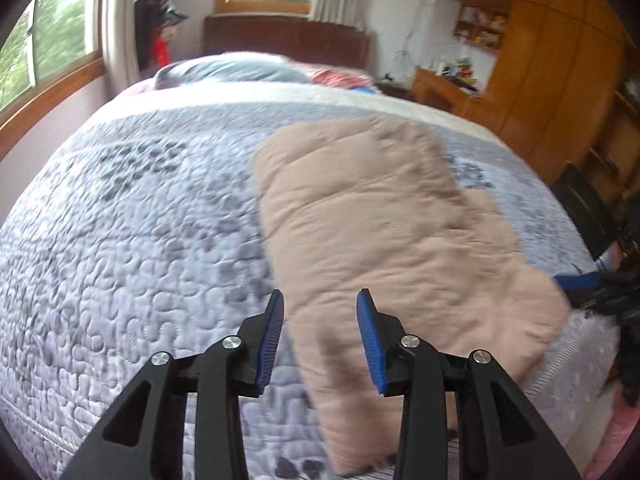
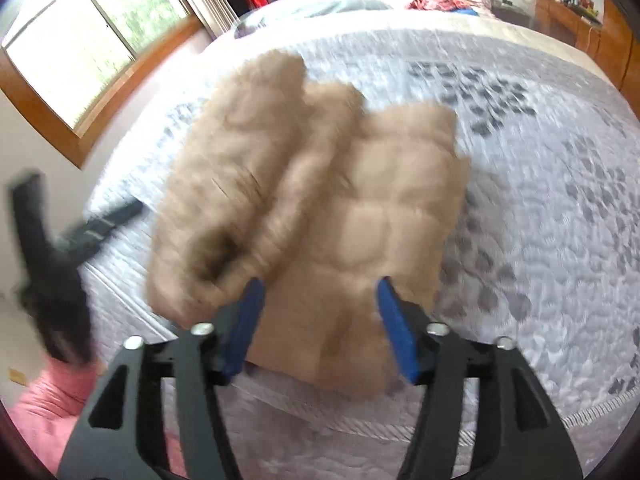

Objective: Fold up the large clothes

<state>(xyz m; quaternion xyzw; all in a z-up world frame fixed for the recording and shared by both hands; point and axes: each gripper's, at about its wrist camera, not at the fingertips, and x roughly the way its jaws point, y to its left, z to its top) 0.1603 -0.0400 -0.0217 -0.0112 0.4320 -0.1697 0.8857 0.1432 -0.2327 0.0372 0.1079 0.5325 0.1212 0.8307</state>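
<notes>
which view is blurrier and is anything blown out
Right wrist view: heavy motion smear across the beige padded garment and bedspread, window blown out white. Left wrist view: milder blur, window foliage readable; both bend straight edges, fisheye.

Home bedroom: quilted bed (image 1: pixel 140 208), wooden wardrobe (image 1: pixel 560 64)

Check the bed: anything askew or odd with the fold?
The beige jacket lies folded on the quilt, but unevenly: in the right wrist view one half bulges higher than the flatter half, and its near end sits at the bed's edge. Both views are blurred. The left hand-held gripper and right hand-held gripper are open, holding nothing.
</notes>
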